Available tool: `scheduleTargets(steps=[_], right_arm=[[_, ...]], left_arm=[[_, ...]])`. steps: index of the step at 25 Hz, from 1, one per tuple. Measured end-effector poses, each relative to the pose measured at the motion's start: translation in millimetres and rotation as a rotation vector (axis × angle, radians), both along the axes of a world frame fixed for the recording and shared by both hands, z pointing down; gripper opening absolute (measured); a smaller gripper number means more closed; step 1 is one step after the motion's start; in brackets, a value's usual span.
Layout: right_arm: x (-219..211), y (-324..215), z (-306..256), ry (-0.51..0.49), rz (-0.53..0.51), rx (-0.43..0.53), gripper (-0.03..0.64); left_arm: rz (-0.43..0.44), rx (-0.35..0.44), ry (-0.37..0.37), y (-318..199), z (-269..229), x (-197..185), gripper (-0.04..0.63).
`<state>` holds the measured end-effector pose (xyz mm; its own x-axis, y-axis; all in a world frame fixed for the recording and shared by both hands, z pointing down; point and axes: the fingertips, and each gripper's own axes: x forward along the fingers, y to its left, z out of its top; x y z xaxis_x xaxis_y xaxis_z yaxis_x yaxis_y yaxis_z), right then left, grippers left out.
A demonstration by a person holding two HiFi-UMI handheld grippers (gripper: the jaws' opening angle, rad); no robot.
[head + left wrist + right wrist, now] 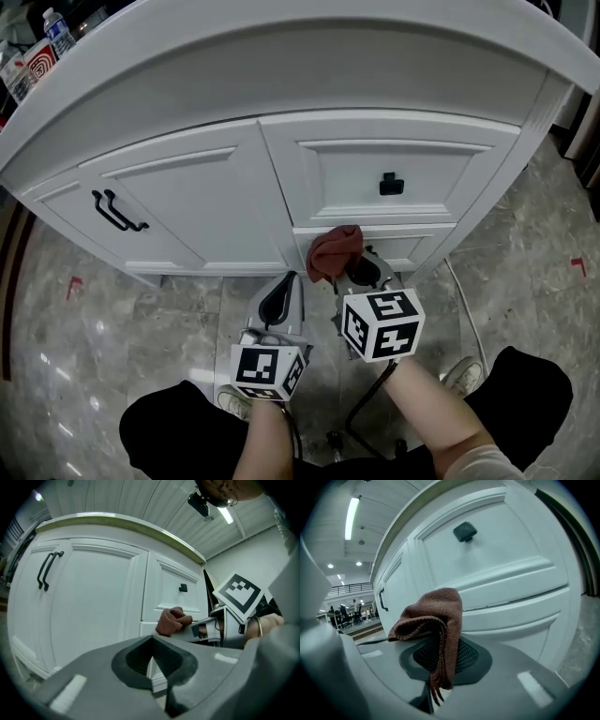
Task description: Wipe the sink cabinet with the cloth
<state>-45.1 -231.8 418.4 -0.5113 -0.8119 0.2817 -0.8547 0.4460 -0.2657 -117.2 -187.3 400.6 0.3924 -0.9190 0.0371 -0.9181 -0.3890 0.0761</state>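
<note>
brown cloth (436,620) is pinched in our right gripper (439,679), its fingers (506,667) pressed onto a hanging fold while the bunched bulk rides above and ahead of the tips. it lies straight before the lower drawer front (408,246) of the sink cabinet (197,202), under the knob (391,184); whether it touches we cannot tell. our left gripper (281,298) hangs lower and leftward, fingers closed on nothing, so we judge the right one wipes.

head looks down; gripper views face cabinet (197,202).
</note>
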Motion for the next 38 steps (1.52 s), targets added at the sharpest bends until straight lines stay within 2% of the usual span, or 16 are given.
scheduleTargets(steps=[3, 7, 13, 17, 22, 30, 38], right_arm=[[-24.3, -3.7, 12.2, -0.010, -0.037, -0.020, 0.078], [-41.3, -11.2, 23.2, -0.028, -0.046, -0.043, 0.078], [-39.6, -13.9, 27.1, -0.049, -0.057, -0.039, 0.080], [-20.6, -15.3, 31.4, -0.048, -0.018, -0.056, 0.080], [14.0, -20.7, 39.4, -0.051, 0.046, -0.090, 0.080], [51.4, -20.3, 39.6, -0.083, 0.101, -0.121, 0.080], [92.1, -15.8, 30.5, -0.119, 0.155, -0.117, 0.080]], left_arm=[[-0.030, -0.003, 0.006, 0.8, 6.8, -15.5, 0.000], [-0.026, -0.015, 0.020, 0.4, 14.0, -18.9, 0.000], [0.008, -0.006, 0.014, -3.4, 14.2, -6.9, 0.000], [0.049, -0.011, 0.015, -4.9, 13.6, 8.8, 0.000], [0.104, -0.017, -0.046, -4.5, 17.6, 32.1, 0.000], [0.106, -0.021, 0.021, -9.1, 14.8, 47.2, 0.000], [0.191, -0.023, -0.009, -7.5, 12.6, 87.4, 0.000]])
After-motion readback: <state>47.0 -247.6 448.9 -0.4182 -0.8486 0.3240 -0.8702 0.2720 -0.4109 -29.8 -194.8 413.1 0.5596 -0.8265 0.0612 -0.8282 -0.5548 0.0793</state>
